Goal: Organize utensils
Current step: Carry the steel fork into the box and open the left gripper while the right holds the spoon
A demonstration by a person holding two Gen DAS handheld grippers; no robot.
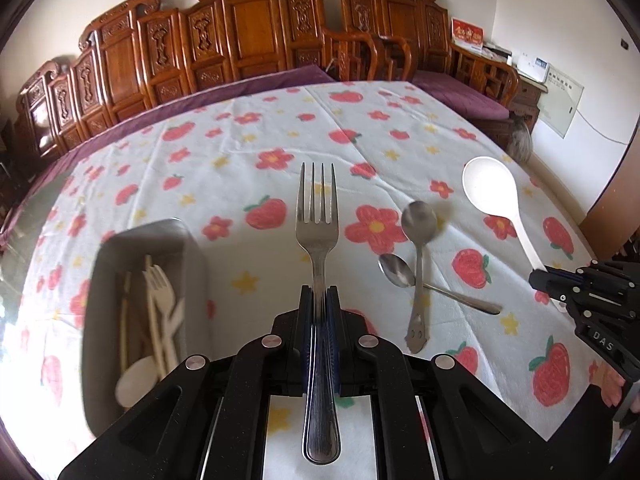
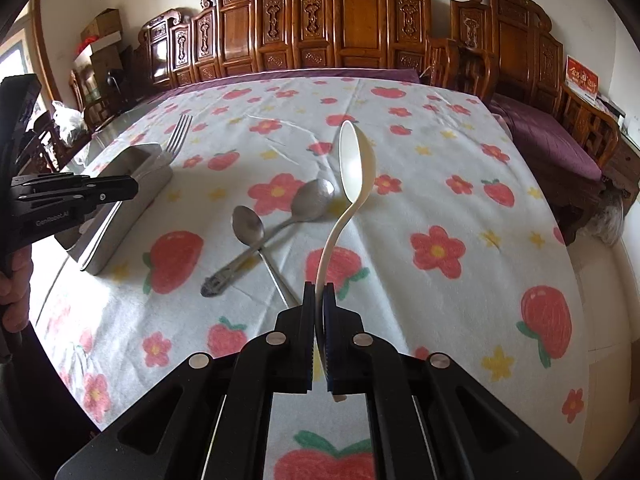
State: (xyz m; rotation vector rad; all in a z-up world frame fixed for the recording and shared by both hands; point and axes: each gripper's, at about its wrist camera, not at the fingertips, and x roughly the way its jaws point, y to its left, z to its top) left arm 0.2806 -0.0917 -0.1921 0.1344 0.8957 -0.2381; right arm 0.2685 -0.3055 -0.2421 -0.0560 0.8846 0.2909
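Left gripper (image 1: 320,292) has its jaws pinching a shiny steel fork (image 1: 317,216), lifted above the flower-print surface (image 1: 240,160). Right gripper (image 2: 319,288) pinches a white plastic serving spoon (image 2: 354,160), also lifted. Two crossed steel spoons (image 2: 276,220) lie mid-surface; grey metal utensil box (image 1: 140,248) sits toward the left edge.

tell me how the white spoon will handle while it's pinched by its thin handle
The white spoon looks like light plastic, so probably easy to carry. The right gripper pinches only the thin curved handle, so the bowl may pivot or slip. It likely flexes slightly.
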